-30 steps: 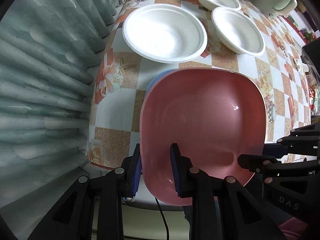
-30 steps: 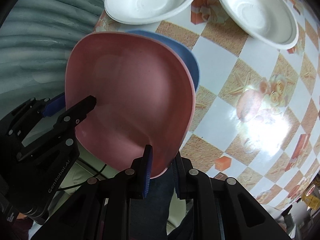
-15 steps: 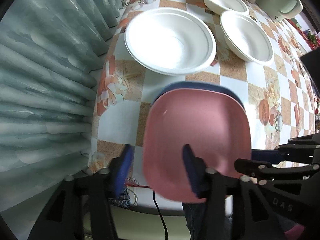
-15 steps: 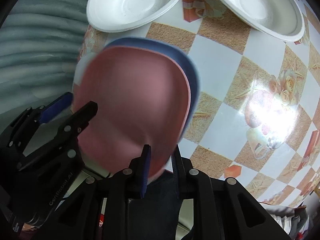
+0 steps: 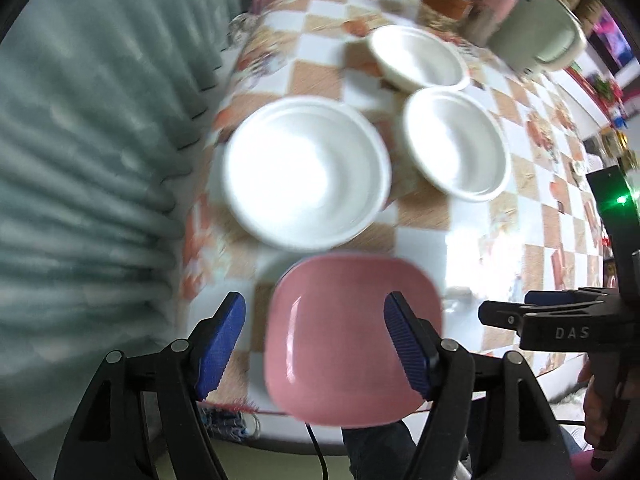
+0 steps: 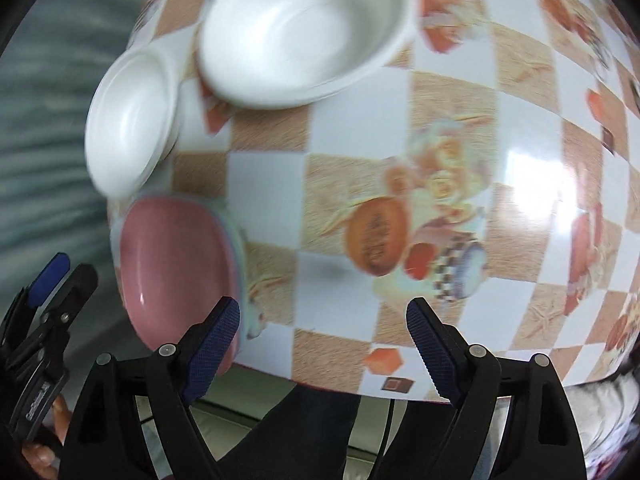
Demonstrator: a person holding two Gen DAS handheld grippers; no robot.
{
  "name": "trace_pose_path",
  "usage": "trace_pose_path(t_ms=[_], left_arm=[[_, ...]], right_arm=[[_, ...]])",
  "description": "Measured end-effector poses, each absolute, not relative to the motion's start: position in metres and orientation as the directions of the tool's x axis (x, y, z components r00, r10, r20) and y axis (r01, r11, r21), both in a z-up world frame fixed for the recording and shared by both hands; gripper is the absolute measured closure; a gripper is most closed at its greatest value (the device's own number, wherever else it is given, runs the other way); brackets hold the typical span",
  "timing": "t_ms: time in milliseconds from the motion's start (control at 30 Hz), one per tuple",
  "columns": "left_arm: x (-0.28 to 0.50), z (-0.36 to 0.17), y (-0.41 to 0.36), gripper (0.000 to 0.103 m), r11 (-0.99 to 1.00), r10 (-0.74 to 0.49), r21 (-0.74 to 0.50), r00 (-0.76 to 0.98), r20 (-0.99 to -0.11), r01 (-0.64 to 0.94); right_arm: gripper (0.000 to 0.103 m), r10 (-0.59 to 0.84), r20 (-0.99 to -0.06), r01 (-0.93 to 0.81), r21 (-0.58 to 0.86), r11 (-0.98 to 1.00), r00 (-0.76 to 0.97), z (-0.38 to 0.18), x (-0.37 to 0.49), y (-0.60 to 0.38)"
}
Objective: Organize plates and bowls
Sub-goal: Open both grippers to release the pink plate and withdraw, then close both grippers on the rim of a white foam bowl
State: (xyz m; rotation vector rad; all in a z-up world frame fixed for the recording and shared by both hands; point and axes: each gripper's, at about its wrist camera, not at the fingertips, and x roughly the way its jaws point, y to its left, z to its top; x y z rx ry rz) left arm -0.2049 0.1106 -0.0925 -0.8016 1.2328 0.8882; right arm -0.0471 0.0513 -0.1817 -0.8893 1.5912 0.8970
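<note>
Released since a second ago, the pink plate [image 5: 354, 344] lies at the tabletop [image 5: 472, 248] edge, empty like the white bowls [image 5: 306, 172]. Both downward-pointing hand-held grippers, left [image 5: 316, 342] and right [image 6: 324, 340], are opening, gripping nothing.

Right gripper [image 6: 322, 344] jaws opening over bare worktop [image 6: 340, 184]; pink plate [image 6: 176, 268] lies left, beside white bowls [image 6: 304, 28]
</note>
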Motion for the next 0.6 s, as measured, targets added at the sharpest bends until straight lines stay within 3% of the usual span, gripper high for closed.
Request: trace_pose_path(t_ms=[300, 600], left_arm=[[-0.135, -0.089, 0.143, 0.027, 0.537, 0.174, 0.028, 0.077, -0.982, -0.843], [-0.081, -0.112, 0.199, 0.027, 0.528, 0.187, 0.09, 0.012, -0.982, -0.845]], right_arm=[[0.016, -0.023, -0.993, -0.866, 0.091, 0.491, -0.117, -0.154, -0.006, 0.062], [0.016, 0.024, -0.995, -0.874, 0.099, 0.476, -0.099, -0.162, 0.029, 0.124]])
